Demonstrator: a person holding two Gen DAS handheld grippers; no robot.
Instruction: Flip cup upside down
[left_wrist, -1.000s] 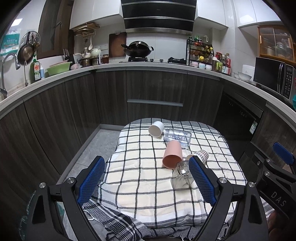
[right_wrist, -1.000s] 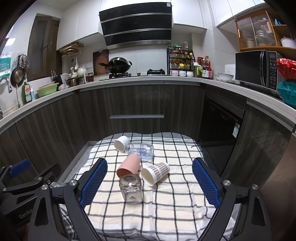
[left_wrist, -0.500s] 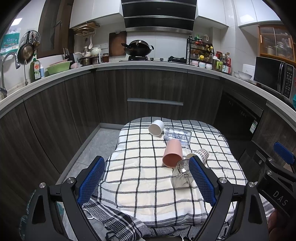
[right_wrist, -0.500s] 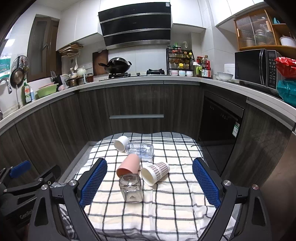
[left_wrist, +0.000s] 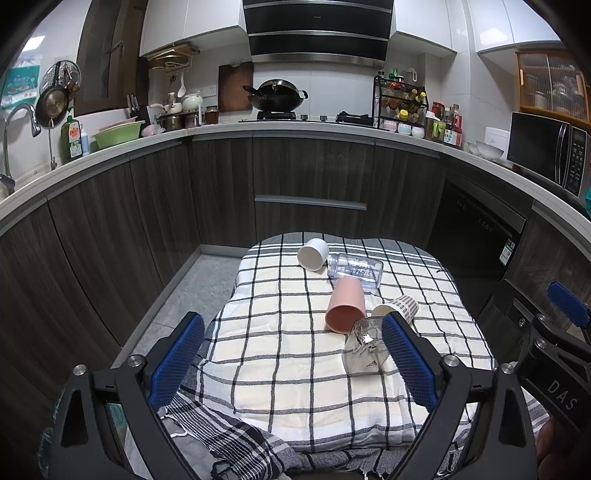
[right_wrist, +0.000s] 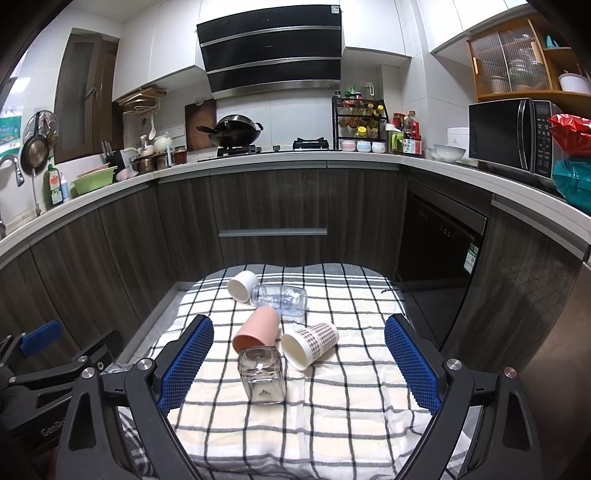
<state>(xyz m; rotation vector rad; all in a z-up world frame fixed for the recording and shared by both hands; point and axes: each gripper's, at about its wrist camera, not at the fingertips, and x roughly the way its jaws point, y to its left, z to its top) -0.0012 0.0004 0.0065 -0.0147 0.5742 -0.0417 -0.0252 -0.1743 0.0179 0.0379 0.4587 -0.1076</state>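
Observation:
Several cups lie on their sides on a checked cloth (right_wrist: 351, 398): a white cup (right_wrist: 242, 285), a clear printed glass (right_wrist: 282, 300), a pink cup (right_wrist: 256, 328), a plaid paper cup (right_wrist: 310, 344) and a square clear glass (right_wrist: 263, 376). The same cups show in the left wrist view: pink cup (left_wrist: 345, 309), square glass (left_wrist: 364, 347), white cup (left_wrist: 313, 254). My right gripper (right_wrist: 297, 373) is open and empty, with the square glass between its fingers' lines but farther off. My left gripper (left_wrist: 291, 363) is open and empty, to the left of the cups.
The cloth covers a small table (left_wrist: 258, 373) with grey floor (left_wrist: 192, 291) to its left. Dark wood cabinets (right_wrist: 273, 206) and a curved worktop ring the space. The other gripper shows at each view's edge (left_wrist: 554, 354) (right_wrist: 44, 376).

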